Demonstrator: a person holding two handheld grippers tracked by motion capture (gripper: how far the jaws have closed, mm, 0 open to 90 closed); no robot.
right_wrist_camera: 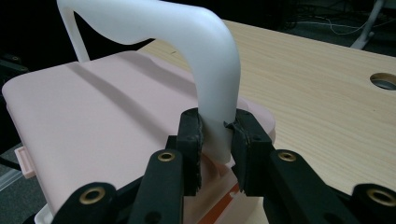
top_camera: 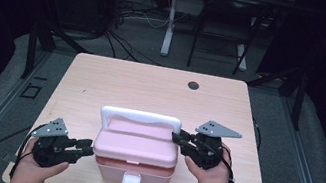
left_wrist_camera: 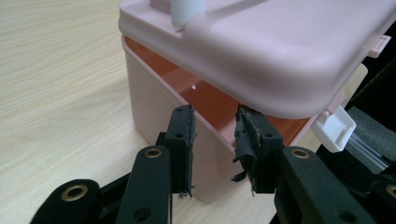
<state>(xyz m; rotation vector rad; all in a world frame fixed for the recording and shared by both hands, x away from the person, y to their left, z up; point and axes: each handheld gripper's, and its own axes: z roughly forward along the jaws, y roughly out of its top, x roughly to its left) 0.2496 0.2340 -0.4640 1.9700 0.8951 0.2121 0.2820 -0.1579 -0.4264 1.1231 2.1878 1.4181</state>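
A pink box [top_camera: 134, 171] with a pink lid [top_camera: 136, 145] and an upright white handle [top_camera: 141, 116] stands near the front of the wooden table [top_camera: 151, 89]. My right gripper [top_camera: 177, 138] is shut on the handle's right post [right_wrist_camera: 212, 107], its pads pressed to both sides. The lid [left_wrist_camera: 261, 51] sits ajar, so the box's orange inside [left_wrist_camera: 210, 95] shows under it. At the box's left front corner my left gripper [left_wrist_camera: 217, 135] stands open, and the box wall [left_wrist_camera: 154, 93] lies just beyond its tips without visible pressure. A white latch [left_wrist_camera: 334, 128] hangs at the front.
A round cable hole [top_camera: 193, 85] lies in the table's far right part. Bare tabletop stretches behind and to both sides of the box. Beyond the far edge stand desk legs [top_camera: 170, 21] and loose cables on the floor.
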